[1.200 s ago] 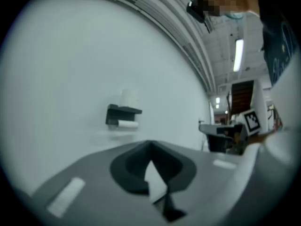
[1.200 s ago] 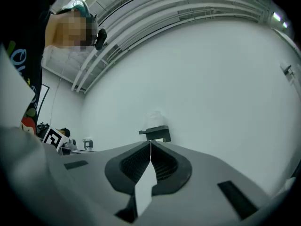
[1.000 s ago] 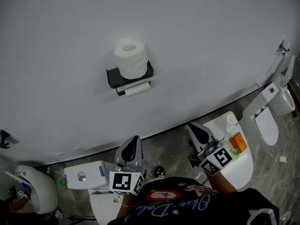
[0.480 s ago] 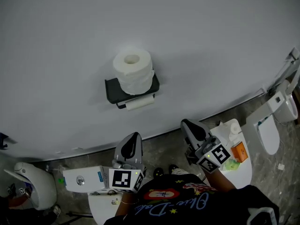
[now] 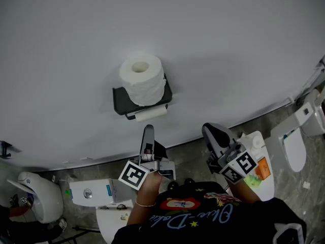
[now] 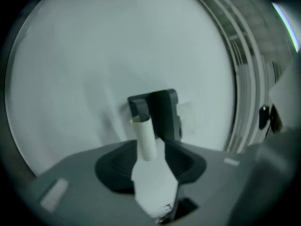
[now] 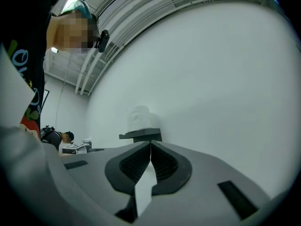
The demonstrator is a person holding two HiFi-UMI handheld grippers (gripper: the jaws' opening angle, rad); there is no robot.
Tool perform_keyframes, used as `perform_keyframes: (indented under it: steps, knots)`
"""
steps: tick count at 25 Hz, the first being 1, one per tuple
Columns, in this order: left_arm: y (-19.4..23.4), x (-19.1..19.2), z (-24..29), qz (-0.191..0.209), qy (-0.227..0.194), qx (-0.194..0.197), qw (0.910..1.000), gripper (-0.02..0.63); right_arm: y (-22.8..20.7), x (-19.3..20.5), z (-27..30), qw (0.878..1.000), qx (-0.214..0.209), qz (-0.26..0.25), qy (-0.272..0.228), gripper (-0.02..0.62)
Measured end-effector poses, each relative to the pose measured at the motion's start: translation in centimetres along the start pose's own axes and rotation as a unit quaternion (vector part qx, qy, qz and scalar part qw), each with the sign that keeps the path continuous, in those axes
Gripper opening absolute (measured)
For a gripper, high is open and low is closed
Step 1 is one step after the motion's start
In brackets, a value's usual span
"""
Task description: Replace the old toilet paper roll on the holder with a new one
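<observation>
- The holder [image 5: 122, 99] is a black bracket fixed to the plain white wall [image 5: 228, 44].
- The new roll [image 5: 142, 80], full and white, stands on end on the holder's top shelf. It fills the shelf from about its middle to its right edge, and its core hole faces up.
- The old roll [image 5: 147, 114] is down to little more than a thin pale tube. It lies crosswise under the holder's front edge, directly below the new roll.
- My left gripper [image 5: 148, 131] is turned onto its side, so the head view shows it edge-on. It points at the wall, with its tips just below the old roll.
- The left gripper's jaws are opening. In the left gripper view there is a clear gap between the dark pads [image 6: 117, 166], and the old roll [image 6: 144, 138] shows through that gap with the holder [image 6: 162, 109] behind it.
- Neither pad presses on the tube, so the left gripper has hold of nothing. I cannot tell whether the tube is already inside the jaws or just ahead of them.
- My right gripper [image 5: 209, 131] hangs lower and to the right of the holder, well apart from it. Its jaws are closed flat against each other with nothing caught in them.
- In the right gripper view, the holder [image 7: 141, 135] and the new roll [image 7: 139, 119] on top of it sit ahead of the closed tips and slightly to the left.
- Under the right gripper is a white fixture [image 5: 266, 179] carrying an orange packet [image 5: 259, 168]. Grey stone floor [image 5: 188, 159] runs along the foot of the wall.
</observation>
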State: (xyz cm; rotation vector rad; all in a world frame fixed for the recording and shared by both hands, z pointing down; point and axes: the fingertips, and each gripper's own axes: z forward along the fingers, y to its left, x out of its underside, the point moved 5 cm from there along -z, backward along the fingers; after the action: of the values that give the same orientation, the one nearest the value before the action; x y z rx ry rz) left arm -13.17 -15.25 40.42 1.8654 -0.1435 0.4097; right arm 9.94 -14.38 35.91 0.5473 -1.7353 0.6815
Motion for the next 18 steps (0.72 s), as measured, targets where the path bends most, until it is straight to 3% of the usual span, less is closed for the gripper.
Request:
perform_keyframes:
  steps: [2,6,13,16,18]
  knots:
    - [0.5,-0.1,0.9,-0.04,-0.025,0.008,0.9989,0.186,-0.5,-0.1,-0.2,1.0,0.004,0.0,-0.001,0.012]
    - [1.8,-0.6,2.2,-0.076,-0.063,0.008,0.995,0.247,-1.5,-0.1,-0.6,1.0,0.017,0.002,0.0,0.012]
    - [2.9,-1.1,4.1,-0.081,-0.081,0.01,0.9934,0.245,-2.3,0.4,-0.8,0.999,0.031,0.008,0.005,0.012]
    - [2.4,-1.1,4.4,-0.068,-0.078,0.023,0.9943,0.163,-2.4,0.2,-1.0,0.999,0.038,0.01,0.002,0.012]
    - [2.3,-1.0,4.6,-0.066,-0.075,0.028,0.9946,0.16,-2.4,0.1,-1.1,0.999,0.042,0.012,-0.003,0.012]
